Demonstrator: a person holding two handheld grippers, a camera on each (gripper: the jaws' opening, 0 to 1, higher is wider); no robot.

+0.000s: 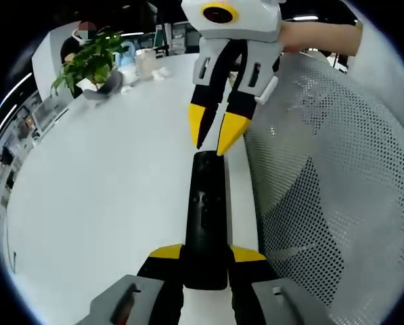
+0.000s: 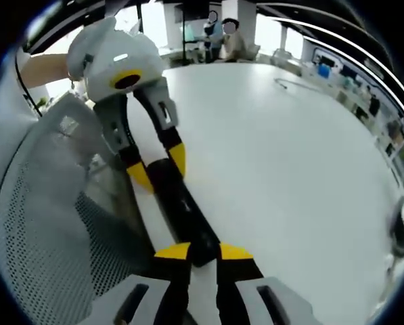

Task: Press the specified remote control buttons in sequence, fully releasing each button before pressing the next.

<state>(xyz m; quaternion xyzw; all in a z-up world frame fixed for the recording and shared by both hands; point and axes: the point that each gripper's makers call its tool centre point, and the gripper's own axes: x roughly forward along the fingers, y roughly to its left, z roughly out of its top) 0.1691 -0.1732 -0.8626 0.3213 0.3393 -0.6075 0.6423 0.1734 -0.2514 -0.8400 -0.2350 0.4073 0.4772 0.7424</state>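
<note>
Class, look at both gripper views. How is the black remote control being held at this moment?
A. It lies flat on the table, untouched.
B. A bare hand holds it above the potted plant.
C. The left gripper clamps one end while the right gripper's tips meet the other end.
C: in the left gripper view the left gripper clamps the remote control near end, and the right gripper tips meet its far end.

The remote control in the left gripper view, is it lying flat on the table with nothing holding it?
No. The left tongs grip the black remote control at its near end.
</note>
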